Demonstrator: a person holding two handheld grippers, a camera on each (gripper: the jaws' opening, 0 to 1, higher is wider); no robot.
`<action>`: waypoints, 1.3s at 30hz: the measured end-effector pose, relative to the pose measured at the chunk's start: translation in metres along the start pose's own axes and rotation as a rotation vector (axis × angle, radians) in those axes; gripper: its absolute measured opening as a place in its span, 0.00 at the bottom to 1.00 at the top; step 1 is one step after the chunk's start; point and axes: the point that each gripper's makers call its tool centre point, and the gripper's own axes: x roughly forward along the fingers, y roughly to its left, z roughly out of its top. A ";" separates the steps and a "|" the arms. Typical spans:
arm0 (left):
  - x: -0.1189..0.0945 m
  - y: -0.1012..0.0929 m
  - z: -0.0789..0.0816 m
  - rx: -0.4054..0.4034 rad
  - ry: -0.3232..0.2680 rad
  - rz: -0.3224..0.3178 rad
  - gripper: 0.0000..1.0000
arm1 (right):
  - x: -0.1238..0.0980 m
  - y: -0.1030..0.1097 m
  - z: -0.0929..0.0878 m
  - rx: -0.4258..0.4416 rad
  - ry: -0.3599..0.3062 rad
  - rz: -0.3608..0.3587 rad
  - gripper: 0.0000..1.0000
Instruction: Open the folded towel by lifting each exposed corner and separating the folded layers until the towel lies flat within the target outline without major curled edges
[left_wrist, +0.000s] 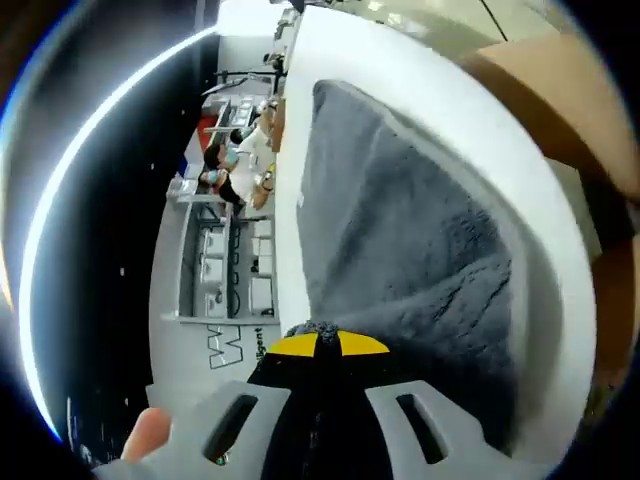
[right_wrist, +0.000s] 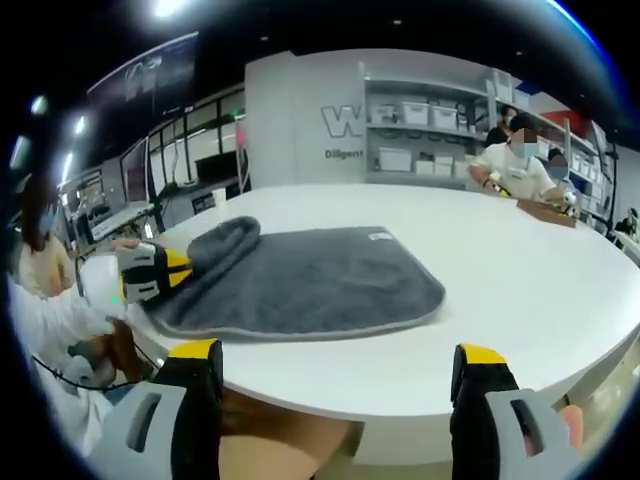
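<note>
Two layers of soft, limp grey towel (right_wrist: 300, 275) lie on the white bench (right_wrist: 520, 290), its left fold pinched in the left gripper (right_wrist: 160, 272), right gripper (right_wrist: 335, 400) spread empty; grip near corners.

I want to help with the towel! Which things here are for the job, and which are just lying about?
For the job:
grey towel
left gripper, pinching a towel edge
right gripper, open
white table

Just lying about:
shelves with boxes
wooden board on the far side of the table
</note>
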 end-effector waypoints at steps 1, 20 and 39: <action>0.000 -0.004 0.004 0.006 -0.009 -0.008 0.04 | 0.000 0.000 0.000 0.000 0.000 0.000 0.95; -0.017 -0.008 0.016 -0.383 -0.080 -0.080 0.05 | -0.001 0.002 0.001 -0.004 -0.002 0.003 0.94; -0.097 0.054 0.065 -1.414 -0.602 -0.558 0.29 | -0.002 -0.001 0.002 0.001 -0.007 -0.002 0.95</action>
